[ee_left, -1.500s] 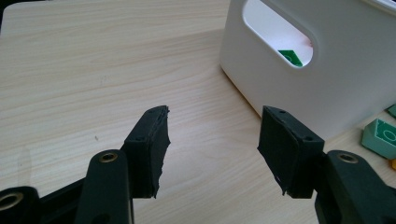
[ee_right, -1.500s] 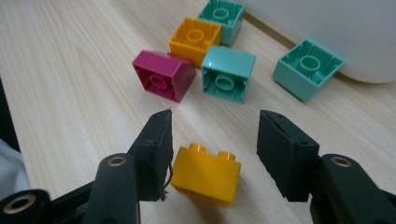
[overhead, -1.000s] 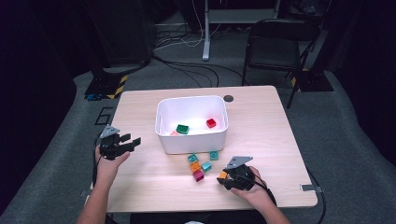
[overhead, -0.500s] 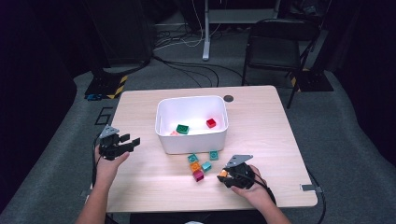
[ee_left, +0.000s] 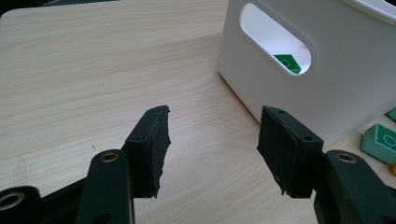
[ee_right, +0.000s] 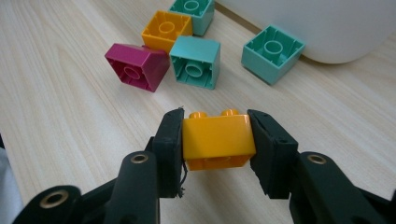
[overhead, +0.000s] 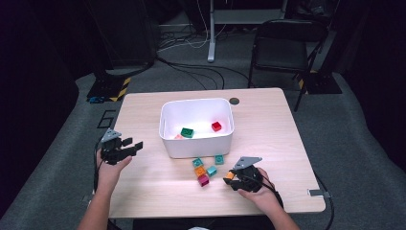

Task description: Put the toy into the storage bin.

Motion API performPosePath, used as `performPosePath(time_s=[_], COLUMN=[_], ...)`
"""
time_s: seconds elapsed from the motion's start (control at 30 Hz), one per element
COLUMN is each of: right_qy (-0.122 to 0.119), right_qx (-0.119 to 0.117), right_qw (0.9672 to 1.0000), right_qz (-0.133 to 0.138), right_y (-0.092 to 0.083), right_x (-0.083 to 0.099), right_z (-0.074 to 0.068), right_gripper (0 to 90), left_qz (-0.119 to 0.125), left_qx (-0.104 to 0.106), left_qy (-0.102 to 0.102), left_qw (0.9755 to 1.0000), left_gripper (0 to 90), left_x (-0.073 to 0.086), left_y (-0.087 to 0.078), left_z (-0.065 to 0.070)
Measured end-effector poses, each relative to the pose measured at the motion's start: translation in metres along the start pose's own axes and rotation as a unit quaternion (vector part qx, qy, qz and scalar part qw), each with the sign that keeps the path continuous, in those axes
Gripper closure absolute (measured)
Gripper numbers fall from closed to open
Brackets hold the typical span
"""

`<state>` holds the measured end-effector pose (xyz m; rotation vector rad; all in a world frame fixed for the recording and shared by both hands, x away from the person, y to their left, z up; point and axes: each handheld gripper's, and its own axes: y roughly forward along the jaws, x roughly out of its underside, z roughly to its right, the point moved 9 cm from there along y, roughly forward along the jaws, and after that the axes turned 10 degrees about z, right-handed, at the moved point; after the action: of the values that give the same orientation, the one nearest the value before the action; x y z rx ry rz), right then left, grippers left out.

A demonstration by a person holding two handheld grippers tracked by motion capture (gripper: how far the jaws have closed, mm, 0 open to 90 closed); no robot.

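You can read no words, numbers or signs here. The blocks [ee_right: 196, 60], the white box [overhead: 196, 127] and the table [overhead: 268, 129] are all plain, with no labels on them. The yellow and black stripes [overhead: 117, 90] on the floor are just a pattern, not writing.

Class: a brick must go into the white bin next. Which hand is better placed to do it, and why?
The right. The right gripper already clamps an orange brick just in front of the white bin. The left gripper stands open with nothing between its jaws.
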<state>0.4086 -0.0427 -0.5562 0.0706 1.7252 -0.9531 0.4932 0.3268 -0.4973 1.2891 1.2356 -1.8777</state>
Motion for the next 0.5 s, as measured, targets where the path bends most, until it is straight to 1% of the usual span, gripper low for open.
performPosePath(time_s=[0.13, 0.23, 0.27, 0.33, 0.37, 0.43, 0.5], right_qy=[0.001, 0.002, -0.001, 0.0, 0.006, 0.009, 0.012], right_qx=[0.001, 0.002, 0.001, 0.004, 0.005, 0.004, 0.0], right_qw=[1.0, 0.9999, 0.9999, 0.9998, 0.9998, 0.9997, 0.9996], right_qz=[0.007, 0.011, 0.014, 0.019, 0.02, 0.023, 0.025], right_y=[-0.002, -0.004, -0.004, -0.006, -0.008, -0.011, -0.014], right_x=[-0.006, -0.012, -0.015, -0.02, -0.022, -0.027, -0.032], right_z=[0.002, 0.004, 0.005, 0.007, 0.008, 0.009, 0.01], right_gripper=[57.4, 57.5, 57.5, 57.5, 57.5, 57.6, 57.6], left_qz=[-0.001, 0.005, 0.006, 0.01, 0.011, 0.005, 0.005], left_qx=[-0.004, -0.012, -0.014, -0.018, -0.019, -0.018, -0.019], left_qy=[-0.001, -0.006, -0.008, -0.009, -0.009, -0.008, -0.009], left_qw=[1.0, 0.9999, 0.9999, 0.9998, 0.9997, 0.9998, 0.9998], left_gripper=[42.8, 42.8, 42.8, 42.8, 42.8, 42.8, 42.8], left_x=[0.002, 0.002, 0.002, 0.002, 0.002, 0.004, 0.005], left_y=[-0.004, -0.009, -0.011, -0.013, -0.014, -0.015, -0.015], left_z=[-0.002, -0.007, -0.008, -0.01, -0.01, -0.01, -0.01])
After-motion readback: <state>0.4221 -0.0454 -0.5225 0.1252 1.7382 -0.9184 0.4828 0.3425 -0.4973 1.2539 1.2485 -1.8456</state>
